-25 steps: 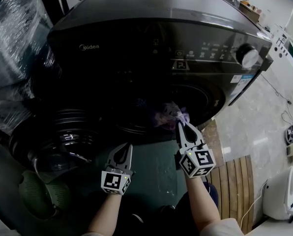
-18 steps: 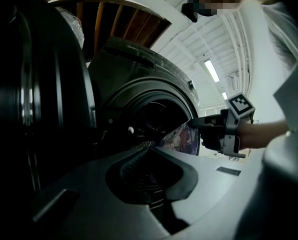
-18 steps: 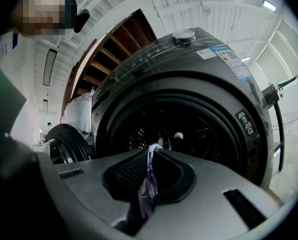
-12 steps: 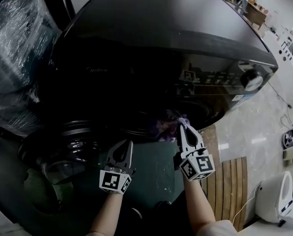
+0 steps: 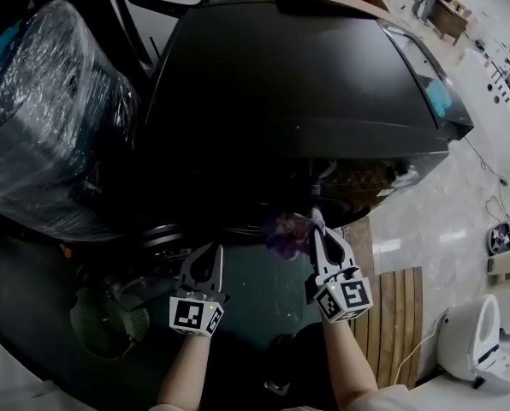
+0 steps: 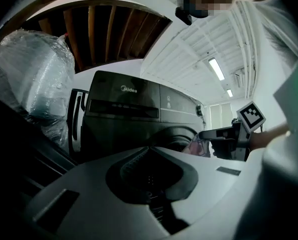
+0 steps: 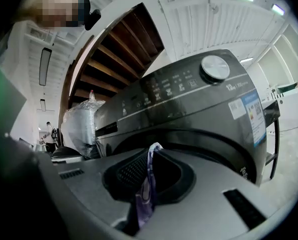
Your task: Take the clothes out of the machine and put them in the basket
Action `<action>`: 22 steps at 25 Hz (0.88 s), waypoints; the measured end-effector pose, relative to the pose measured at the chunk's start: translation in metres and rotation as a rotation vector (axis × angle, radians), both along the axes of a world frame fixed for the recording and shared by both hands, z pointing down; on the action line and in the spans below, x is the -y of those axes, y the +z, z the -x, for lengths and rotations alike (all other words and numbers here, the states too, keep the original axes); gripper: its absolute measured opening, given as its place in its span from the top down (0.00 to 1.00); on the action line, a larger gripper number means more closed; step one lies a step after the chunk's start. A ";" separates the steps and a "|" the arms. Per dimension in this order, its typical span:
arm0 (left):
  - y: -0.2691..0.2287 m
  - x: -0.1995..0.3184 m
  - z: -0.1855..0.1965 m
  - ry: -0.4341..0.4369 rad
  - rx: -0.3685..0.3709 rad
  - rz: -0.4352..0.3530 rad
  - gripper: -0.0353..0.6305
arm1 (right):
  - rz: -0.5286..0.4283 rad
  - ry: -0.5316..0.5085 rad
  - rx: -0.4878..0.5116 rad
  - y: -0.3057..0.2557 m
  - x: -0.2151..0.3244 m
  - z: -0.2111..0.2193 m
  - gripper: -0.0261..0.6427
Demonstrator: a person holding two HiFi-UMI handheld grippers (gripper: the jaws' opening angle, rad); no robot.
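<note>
Gripping a purple-patterned garment [image 5: 285, 232] in the right gripper [image 5: 317, 219], fingers [image 7: 209, 184] clamped tight on a thin fold, shown in the right gripper view as a narrow strip rising between them. Hanging just in front of the washing machine [image 5: 298, 84], at lower centre of the head view; too dark there to tell whether fully clear of the drum mouth. Nothing in the left gripper [image 5: 212, 248], just left of centre in the lower frame: fingers closed together, empty. Likely light, limp and floppy, judging by the loose bunch beside the pinch. No risk of breakage, but some of slipping out of so small a bite, or of trailing and snagging on the door rim. Better taken by a thicker bunch of cloth, or steadied from underneath with the left gripper. Possibly the basket: a green round shape [image 5: 97, 324] on the floor at lower left, too dark to confirm. Not yet dropped there, so mid-carry by the look of it.
</note>
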State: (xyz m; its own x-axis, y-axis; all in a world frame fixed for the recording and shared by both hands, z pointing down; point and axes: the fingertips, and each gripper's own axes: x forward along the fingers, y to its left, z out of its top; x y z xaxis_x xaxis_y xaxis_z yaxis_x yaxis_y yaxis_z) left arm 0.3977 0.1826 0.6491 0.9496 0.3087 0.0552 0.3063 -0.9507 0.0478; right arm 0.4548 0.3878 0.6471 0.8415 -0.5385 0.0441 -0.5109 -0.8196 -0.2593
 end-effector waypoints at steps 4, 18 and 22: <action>-0.050 0.004 0.006 -0.018 0.018 0.006 0.92 | 0.005 -0.017 0.008 -0.049 -0.001 0.015 0.93; -0.233 0.014 0.023 -0.029 0.032 0.006 0.92 | 0.024 -0.053 0.029 -0.231 0.002 0.054 0.93; -0.280 0.016 0.030 -0.017 0.021 0.011 0.92 | 0.030 -0.053 0.006 -0.281 0.004 0.059 0.93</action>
State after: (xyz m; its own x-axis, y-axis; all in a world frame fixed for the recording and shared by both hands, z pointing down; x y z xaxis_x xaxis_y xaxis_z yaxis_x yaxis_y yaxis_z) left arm 0.3673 0.1670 0.3693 0.9533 0.2934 0.0718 0.2891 -0.9551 0.0646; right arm 0.3956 0.3837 0.3664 0.8115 -0.5805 0.0665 -0.5521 -0.7990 -0.2381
